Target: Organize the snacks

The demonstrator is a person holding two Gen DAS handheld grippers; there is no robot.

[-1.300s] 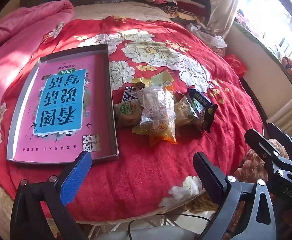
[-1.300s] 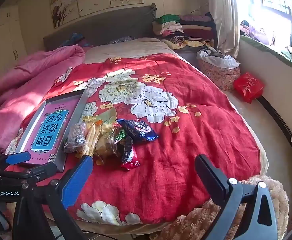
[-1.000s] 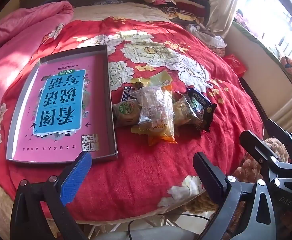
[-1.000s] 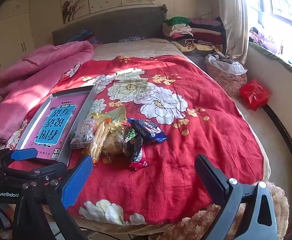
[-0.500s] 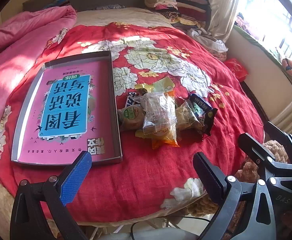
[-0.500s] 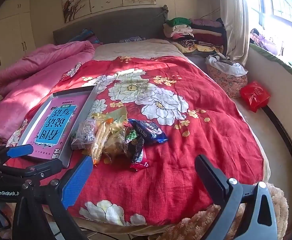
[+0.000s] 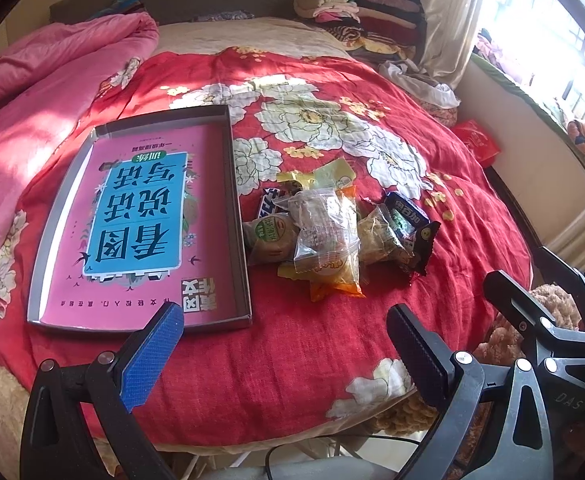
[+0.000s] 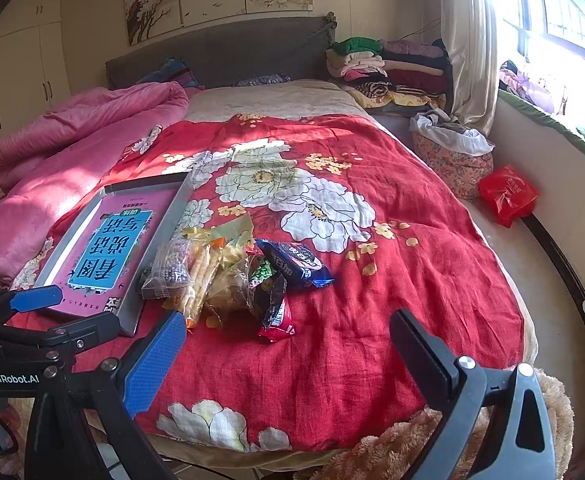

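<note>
bed [image 8: 372, 320]: my view has crept closer | tray [image 7: 238, 216]: unmoved at near left edge | snack pile [image 7: 328, 232]: untouched just right of it | left gripper [image 7: 284, 352], right gripper [image 8: 288, 356]: I keep both wide, holding nothing

we see a bed with a grey headboard [image 8: 228, 46], a red floral spread [image 8: 372, 280] and a bunched pink quilt [image 8: 76, 128]. sunlight pours through the window [image 8: 564, 28] beside a pale curtain [image 8: 468, 40]; cream cupboards [image 8: 16, 76] stand left.
</note>
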